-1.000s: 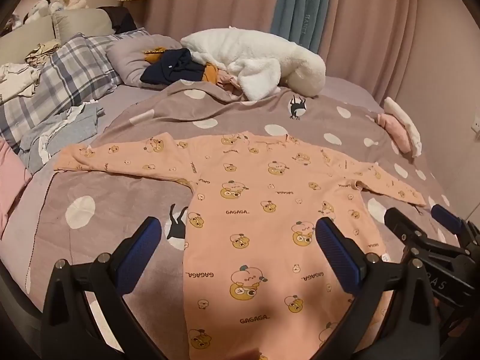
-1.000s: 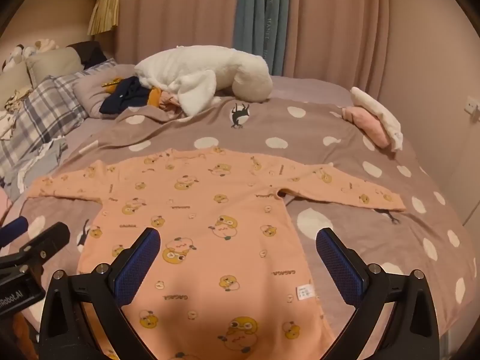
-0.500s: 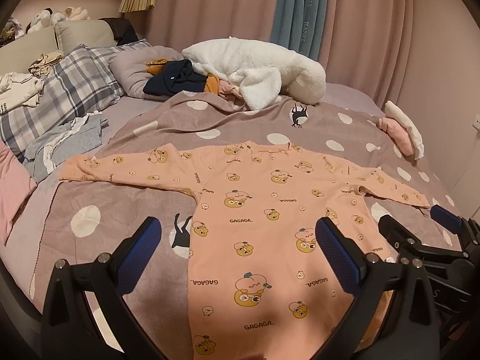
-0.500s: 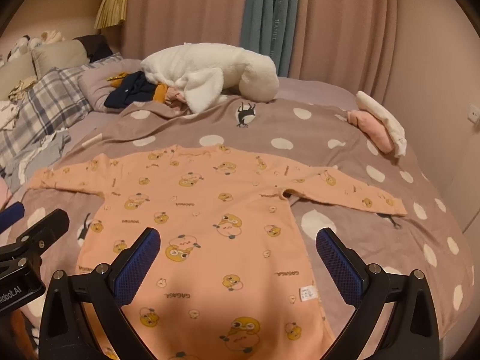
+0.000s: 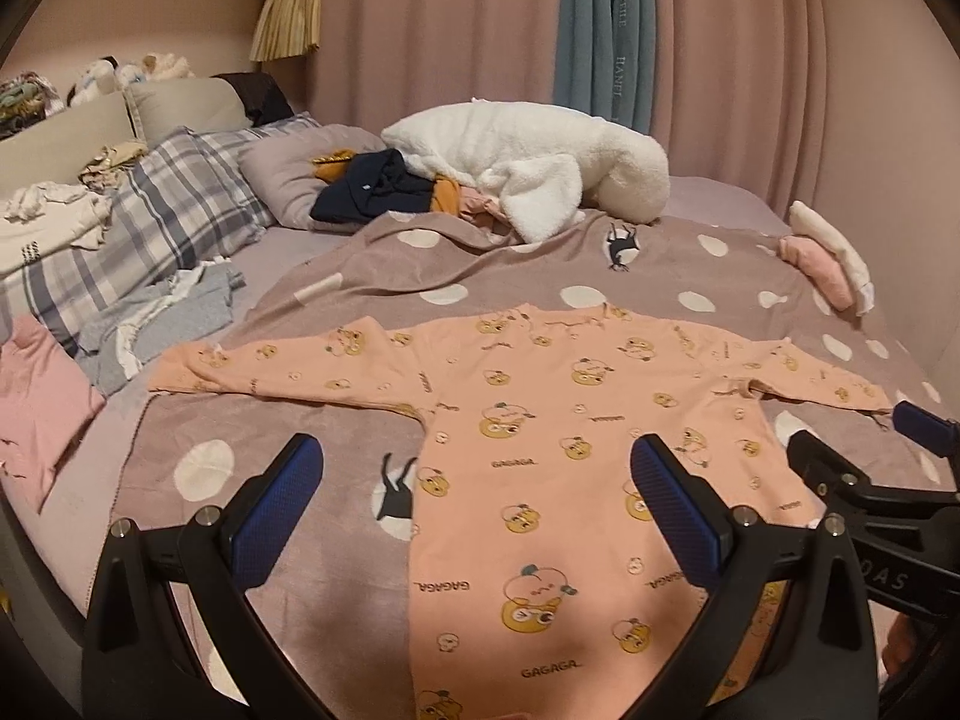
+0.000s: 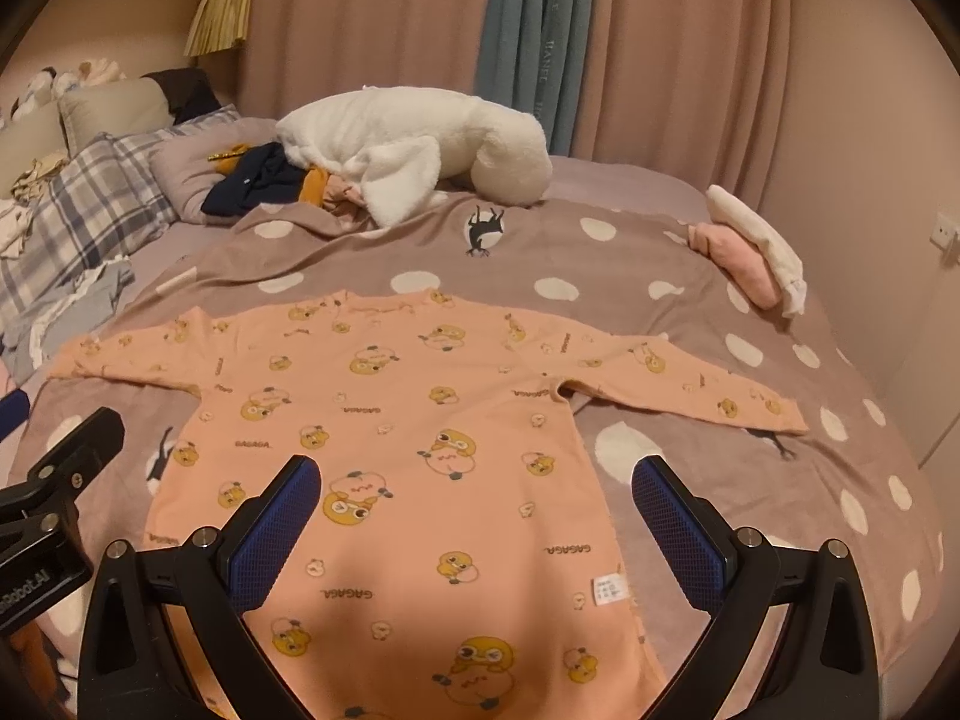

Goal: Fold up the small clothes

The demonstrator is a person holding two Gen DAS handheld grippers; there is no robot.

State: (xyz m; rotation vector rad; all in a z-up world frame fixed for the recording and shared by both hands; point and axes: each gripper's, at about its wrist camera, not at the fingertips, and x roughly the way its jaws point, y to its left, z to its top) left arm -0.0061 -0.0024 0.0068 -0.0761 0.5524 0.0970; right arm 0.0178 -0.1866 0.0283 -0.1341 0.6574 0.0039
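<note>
Hovering with jaws wide and empty, the left gripper [image 5: 474, 516] and right gripper [image 6: 477, 519] flank a peach shirt [image 6: 420, 450] spread flat on the dotted blanket [image 6: 690, 300]; beyond, a white fleece heap [image 6: 414, 150] and pillows [image 5: 180, 204] crowd the bed's head.

A lived-in home bedroom: a bed [image 5: 708, 192] under a spotted blanket [image 5: 372, 276], plaid pillows [image 5: 174, 204] at its head, clothes heaped beside them, and pink floor-length curtains [image 5: 444, 30] hanging behind it.
</note>
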